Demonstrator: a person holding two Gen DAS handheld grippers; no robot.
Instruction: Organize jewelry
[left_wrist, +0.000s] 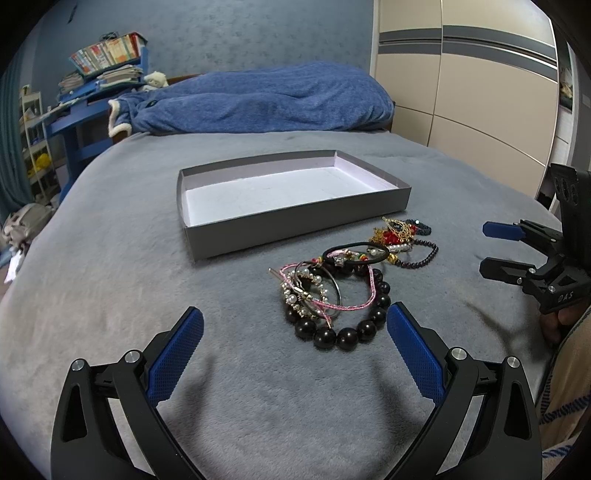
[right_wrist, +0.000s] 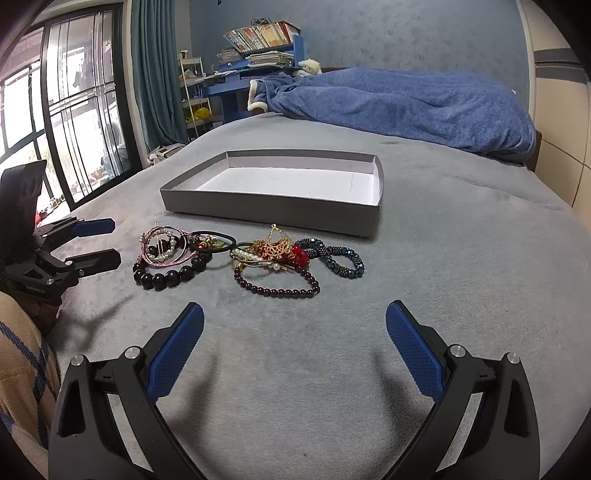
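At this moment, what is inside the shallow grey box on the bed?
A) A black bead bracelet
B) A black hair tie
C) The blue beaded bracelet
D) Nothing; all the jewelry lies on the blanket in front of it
D: the grey box shows only its bare white floor, while the jewelry pile lies on the blanket in front of it.

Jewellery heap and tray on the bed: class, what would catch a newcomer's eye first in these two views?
First, the tangled jewellery heap on the grey bed cover, led by a black bead bracelet at its near left end. Just behind it lies a shallow grey tray with a bare white floor. Both claws hang open and hold nothing: the left claw right before the black beads, the right claw short of the heap.
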